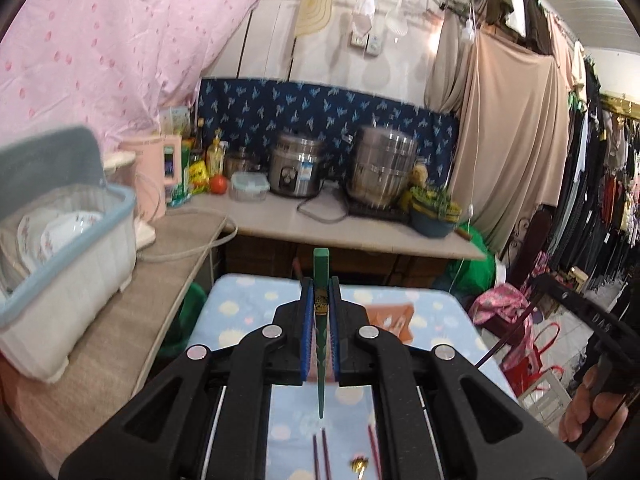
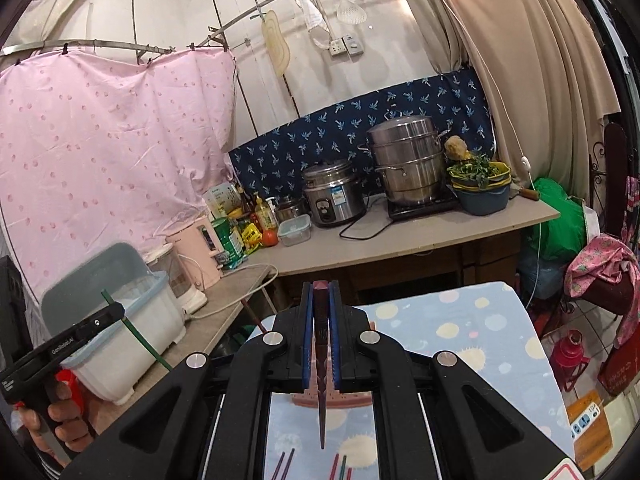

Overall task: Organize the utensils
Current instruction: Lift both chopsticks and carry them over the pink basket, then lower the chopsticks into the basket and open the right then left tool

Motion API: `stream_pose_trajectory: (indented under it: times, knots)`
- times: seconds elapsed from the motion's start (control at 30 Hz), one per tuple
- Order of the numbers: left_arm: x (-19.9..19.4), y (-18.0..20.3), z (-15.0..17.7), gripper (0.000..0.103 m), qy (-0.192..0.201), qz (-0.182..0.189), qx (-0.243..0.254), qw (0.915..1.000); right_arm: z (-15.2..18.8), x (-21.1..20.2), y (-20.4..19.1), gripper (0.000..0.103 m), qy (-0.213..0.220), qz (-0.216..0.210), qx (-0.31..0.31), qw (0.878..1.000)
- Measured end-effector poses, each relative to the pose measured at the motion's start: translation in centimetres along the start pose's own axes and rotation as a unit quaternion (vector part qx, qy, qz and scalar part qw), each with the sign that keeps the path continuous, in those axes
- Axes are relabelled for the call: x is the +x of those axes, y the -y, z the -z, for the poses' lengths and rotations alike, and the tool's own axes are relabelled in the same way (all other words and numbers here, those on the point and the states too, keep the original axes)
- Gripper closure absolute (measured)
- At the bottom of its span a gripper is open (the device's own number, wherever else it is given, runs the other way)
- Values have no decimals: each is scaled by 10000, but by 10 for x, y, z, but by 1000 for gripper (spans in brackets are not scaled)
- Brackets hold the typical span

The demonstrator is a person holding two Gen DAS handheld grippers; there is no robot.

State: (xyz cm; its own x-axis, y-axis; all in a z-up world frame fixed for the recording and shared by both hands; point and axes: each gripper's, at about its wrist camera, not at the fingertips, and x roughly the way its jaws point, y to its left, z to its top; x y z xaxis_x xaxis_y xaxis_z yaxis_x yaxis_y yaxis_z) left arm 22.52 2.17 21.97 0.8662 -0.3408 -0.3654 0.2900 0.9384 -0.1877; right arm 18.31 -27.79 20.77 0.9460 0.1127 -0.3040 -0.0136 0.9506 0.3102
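Nearest the lens, lower half of the left wrist view: left gripper [image 1: 320, 300], clenched on a green chopstick [image 1: 321, 320] held roughly upright, blunt end above the pads at frame centre, tapered tip hanging below the jaws. Same region of the right wrist view: right gripper [image 2: 321, 304], clamped on a dark maroon chopstick [image 2: 321, 380], posed the same way, tip down. Beneath both, lower centre, a table with a pale blue dotted cloth [image 1: 248, 312]. On it, upper centre of the cloth, an orange tray [image 1: 390, 318], partly hidden by the jaws; whether it has compartments cannot be told. Bottom edge of the left view: loose chopsticks [image 1: 320, 456] lying on the cloth, with a small gold utensil [image 1: 359, 465] just beside them, too small to identify. Judgement on handling: chopsticks are light, stiff and thin; the lacquered-looking surface is likely slippery, and a round or tapered shaft can roll or pivot between pads. Both are gripped on the thicker upper part, the better hold; a grip near the taper would probably slip. Loose ones lie flat, so pinching across the thick end seems the safest pickup.
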Motion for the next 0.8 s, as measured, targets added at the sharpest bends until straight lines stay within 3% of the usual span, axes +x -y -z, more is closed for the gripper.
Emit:
stream_pose_trajectory:
  times: [0.2,0.37,0.53,0.8]
  knots:
    - [13,15,-47,96,668,74,-40,9977,-29,38,2,96,274,-107,274,9992]
    - [43,27,-68,96,890,224,-111,9957,-49,66,3,96,479,-104,355,9982]
    - [78,38,-65,96,738,314,-112,9967,-50,97,9,96,348,-17,374,9987]
    - [140,40,-20,96,76,255,-16,9996,-14,135,22,96,-182,88,272,9994]
